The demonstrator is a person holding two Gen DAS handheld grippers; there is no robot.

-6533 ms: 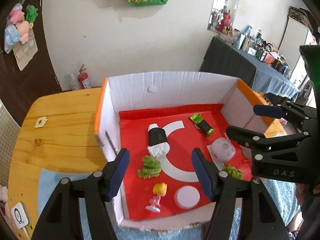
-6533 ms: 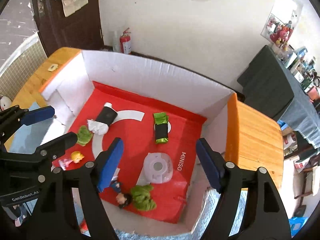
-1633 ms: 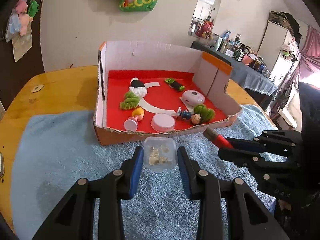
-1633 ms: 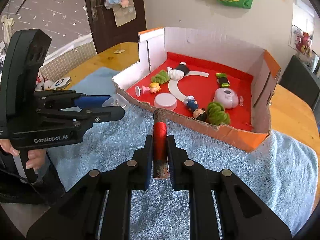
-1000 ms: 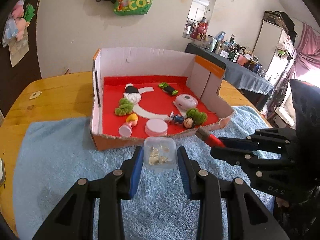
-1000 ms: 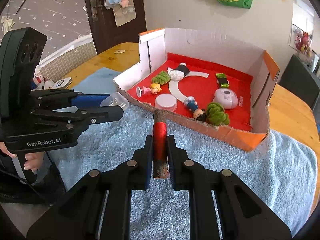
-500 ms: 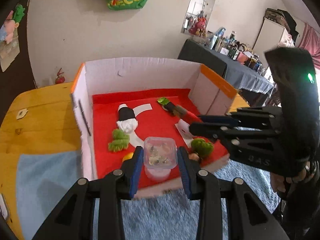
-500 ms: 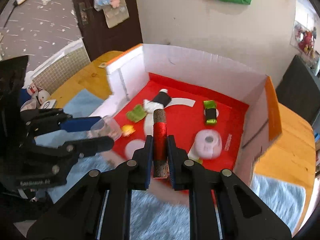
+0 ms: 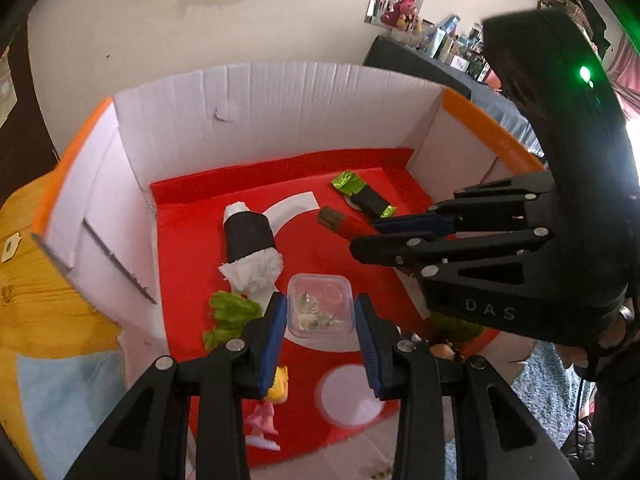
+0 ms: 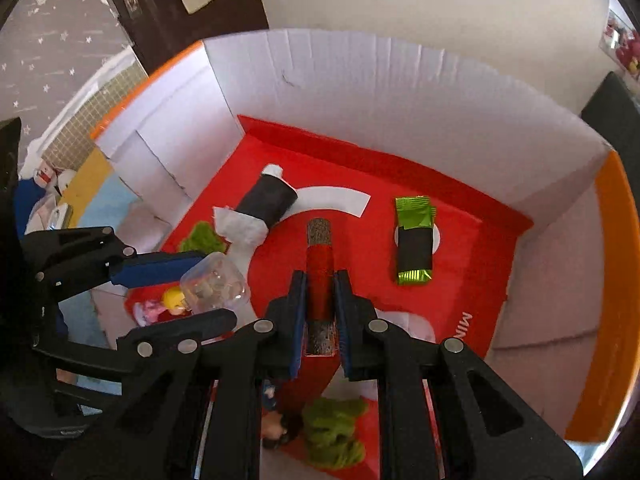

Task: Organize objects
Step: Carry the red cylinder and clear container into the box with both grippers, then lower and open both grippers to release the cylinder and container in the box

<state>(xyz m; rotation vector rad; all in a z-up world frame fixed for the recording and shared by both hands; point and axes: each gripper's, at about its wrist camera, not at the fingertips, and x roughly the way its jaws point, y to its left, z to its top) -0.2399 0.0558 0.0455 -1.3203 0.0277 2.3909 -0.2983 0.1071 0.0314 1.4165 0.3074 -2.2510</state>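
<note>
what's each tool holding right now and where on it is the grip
Left tool clamps the small clear plastic box by two opposite side walls. Right tool grips the red stick around its red middle, both dark ends sticking out. Both are over the cardboard box.

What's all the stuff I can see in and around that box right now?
Box: one, white walls, orange edges, red floor, on wooden table.
Roll: one, black and white, left floor.
Wrapped bar: one, green and black, back right.
Fuzzy pieces: two, green, left and near edge.
Doll: one, yellow-haired, front left.
Clear tub: one, in left gripper.
Stick: one, red, in right gripper.
</note>
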